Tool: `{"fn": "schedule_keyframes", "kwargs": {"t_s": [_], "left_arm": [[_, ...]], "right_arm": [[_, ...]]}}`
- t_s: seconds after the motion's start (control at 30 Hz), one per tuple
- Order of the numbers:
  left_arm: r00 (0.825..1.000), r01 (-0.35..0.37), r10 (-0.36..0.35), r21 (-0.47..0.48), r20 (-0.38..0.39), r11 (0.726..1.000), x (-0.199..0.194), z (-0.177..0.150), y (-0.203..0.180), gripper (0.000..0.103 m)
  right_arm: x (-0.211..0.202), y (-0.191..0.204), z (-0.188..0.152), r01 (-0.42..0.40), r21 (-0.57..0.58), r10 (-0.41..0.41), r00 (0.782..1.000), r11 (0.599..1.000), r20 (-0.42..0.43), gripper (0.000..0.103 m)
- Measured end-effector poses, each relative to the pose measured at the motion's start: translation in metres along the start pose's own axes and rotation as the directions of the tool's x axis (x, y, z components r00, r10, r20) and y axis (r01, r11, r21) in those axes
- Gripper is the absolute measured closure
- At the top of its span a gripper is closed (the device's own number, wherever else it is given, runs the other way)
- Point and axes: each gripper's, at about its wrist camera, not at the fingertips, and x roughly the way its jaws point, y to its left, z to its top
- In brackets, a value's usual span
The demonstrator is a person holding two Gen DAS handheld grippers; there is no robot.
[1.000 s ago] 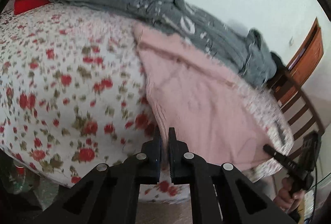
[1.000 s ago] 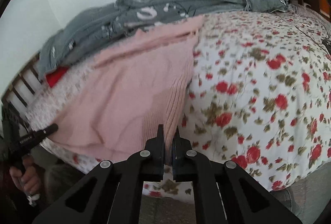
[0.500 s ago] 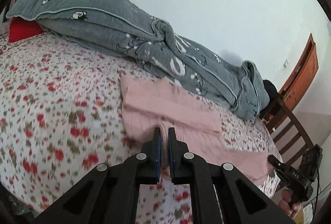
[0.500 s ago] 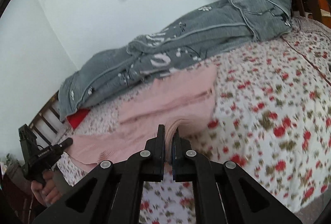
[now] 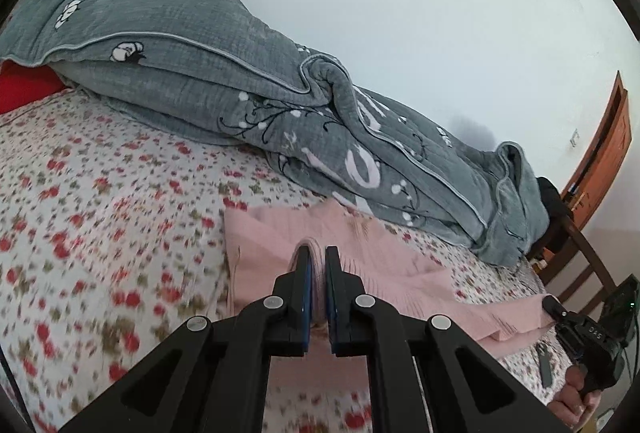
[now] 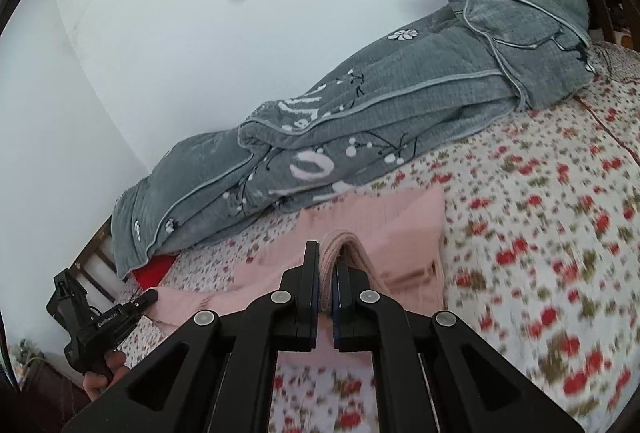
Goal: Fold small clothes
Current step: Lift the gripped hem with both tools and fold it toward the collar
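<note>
The bed [image 5: 100, 233], under its red-flowered sheet, fills the near ground of both views, and a rolled grey quilt [image 5: 248, 101] lies along its far side against the wall. A red cushion [image 5: 24, 89] peeks out at the quilt's left end, and a wooden door [image 5: 608, 157] stands far right.

Our task garment, the pink knit top [image 5: 276, 245], lies mid-bed just in front of the quilt. A second ago it lay spread down the near edge of the bed; now its near hem is lifted and carried toward the far side, so the cloth is doubling over itself.

The left hand-held gripper [image 5: 317, 269] is clamped tight on a bunched fold of the pink hem, and in its view the other tool pinches the hem's right end. The right hand-held gripper [image 6: 330, 265] likewise grips a thick pink pleat between its pads.

We judge the first fold to be midway: both corners are up and travelling together. Next the hem needs laying flat on the far half, edges matched, before we release.
</note>
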Motion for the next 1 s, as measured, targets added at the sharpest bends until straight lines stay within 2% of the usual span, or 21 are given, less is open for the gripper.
{"fn": "schedule_keyframes", "kwargs": {"t_s": [0.13,0.5,0.77,0.87,0.93,0.97,1.0], "left_arm": [[1.0,-0.026,0.026,0.014,-0.016,1.0,0.038,0.01,0.0,0.096],[0.995,-0.077,0.08,0.056,-0.059,0.995,0.132,0.022,0.006,0.096],[0.993,-0.076,0.08,0.046,-0.087,0.996,0.174,0.033,0.006,0.096],[0.993,-0.077,0.081,0.045,-0.092,0.996,0.185,0.033,0.009,0.094],[0.994,-0.058,0.059,0.014,-0.087,0.998,0.187,0.032,0.017,0.08],[0.995,-0.04,0.039,-0.008,-0.088,0.999,0.187,0.03,0.023,0.065],[0.996,-0.021,0.019,-0.024,-0.087,1.0,0.187,0.029,0.028,0.052]], "right_arm": [[0.032,-0.003,0.012,0.025,-0.028,-0.025,1.0,0.999,-0.001,0.098],[0.117,-0.042,0.028,0.08,-0.033,-0.082,0.994,0.996,-0.077,0.098],[0.172,-0.067,0.039,0.125,-0.018,-0.126,0.984,0.992,-0.128,0.097],[0.186,-0.074,0.044,0.14,-0.011,-0.141,0.98,0.99,-0.14,0.091],[0.188,-0.079,0.044,0.132,-0.011,-0.132,0.984,0.991,-0.122,0.081],[0.188,-0.081,0.042,0.129,-0.013,-0.13,0.985,0.992,-0.112,0.074],[0.187,-0.084,0.04,0.128,-0.014,-0.129,0.987,0.992,-0.099,0.061]]}}
